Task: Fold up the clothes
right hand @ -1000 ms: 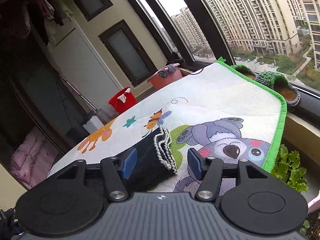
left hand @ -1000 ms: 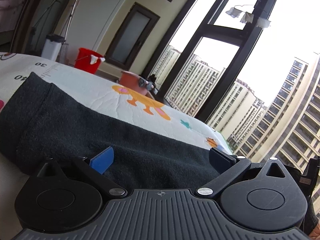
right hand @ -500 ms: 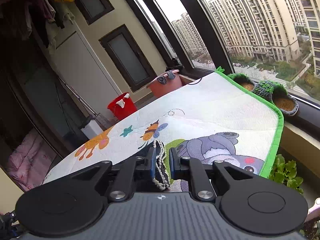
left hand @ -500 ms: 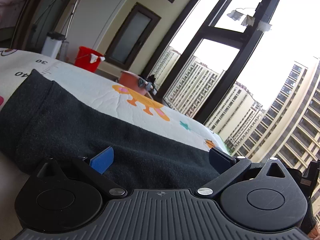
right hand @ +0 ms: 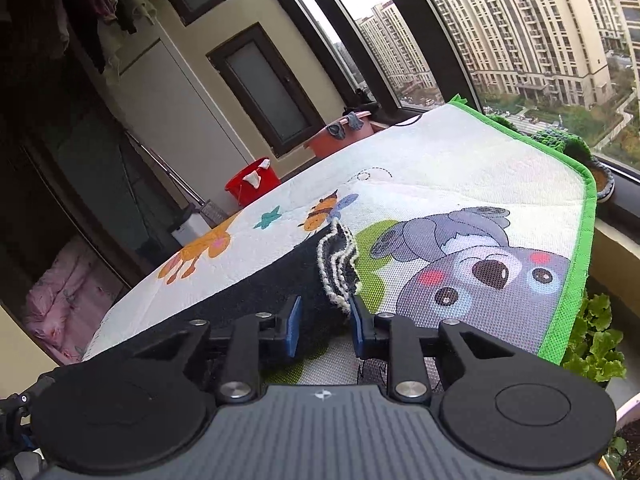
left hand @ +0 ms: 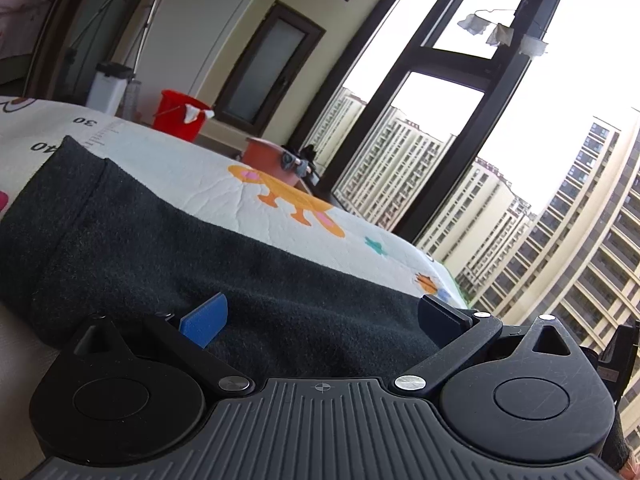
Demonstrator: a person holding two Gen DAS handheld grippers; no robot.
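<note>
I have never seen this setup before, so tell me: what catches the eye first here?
A dark garment lies across a bright cartoon play mat on a table by tall windows. Its white-trimmed end sits bunched between the right gripper's blue pads. A red bucket stands on the floor behind.

The left gripper (left hand: 320, 314) points low toward 12 o'clock, its jaws spread wide. The right gripper (right hand: 324, 326) tilts downward likewise, its jaws drawn narrow and pressing on dark cloth (right hand: 320, 320) between them.
</note>
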